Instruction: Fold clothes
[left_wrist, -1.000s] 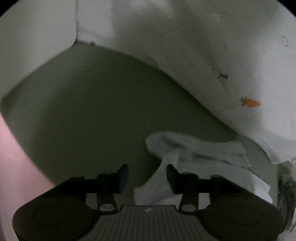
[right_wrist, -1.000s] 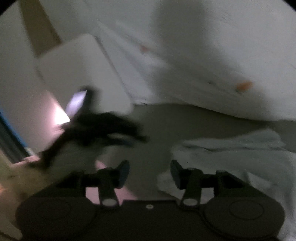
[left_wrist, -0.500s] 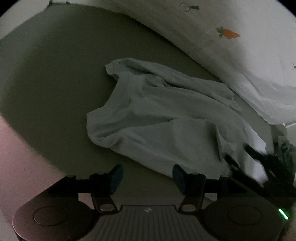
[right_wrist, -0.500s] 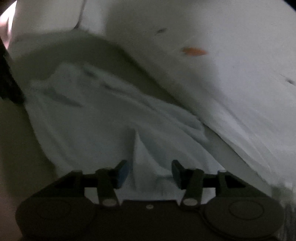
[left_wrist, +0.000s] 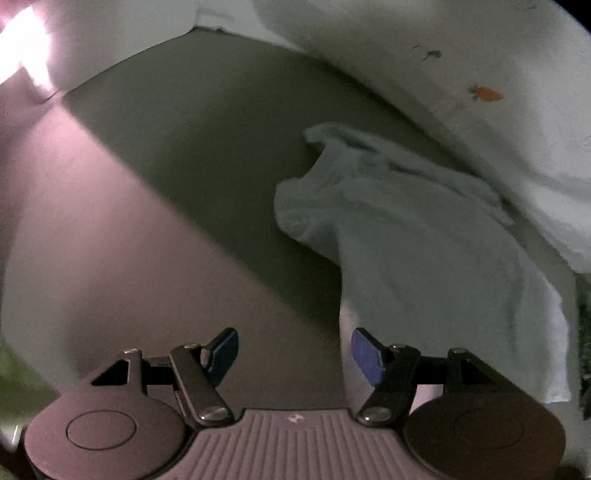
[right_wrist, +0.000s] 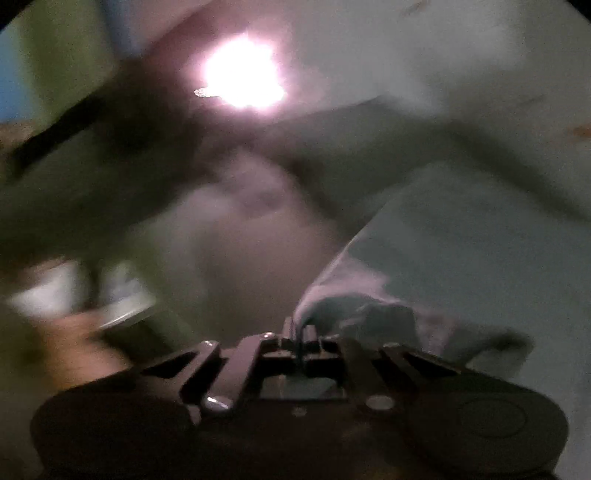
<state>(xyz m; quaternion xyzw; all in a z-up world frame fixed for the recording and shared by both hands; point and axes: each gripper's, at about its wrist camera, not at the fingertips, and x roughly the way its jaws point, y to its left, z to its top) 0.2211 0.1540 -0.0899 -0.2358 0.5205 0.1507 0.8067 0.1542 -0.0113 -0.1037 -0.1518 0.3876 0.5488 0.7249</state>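
Note:
A pale, crumpled garment (left_wrist: 424, 229) lies on the dark olive bed surface (left_wrist: 207, 155), stretched toward the lower right. My left gripper (left_wrist: 293, 352) hovers above the bed by the garment's near left edge; its jaws are opening, with nothing between the blue pads (left_wrist: 364, 354). In the blurred right wrist view, my right gripper (right_wrist: 298, 334) is closing, its jaws pinched on a bunched edge of the same garment (right_wrist: 461, 258), which rises from the fingertips to the right.
A white quilt with small carrot prints (left_wrist: 487, 94) lies heaped along the back and right. A bright light (right_wrist: 242, 79) glares in the right wrist view, and a person's hand (right_wrist: 70, 354) shows blurred at the lower left.
The left gripper swung left over the bed and its jaws widened. The right gripper dropped onto the garment, rolled, and shut on its edge, lifting a fold.

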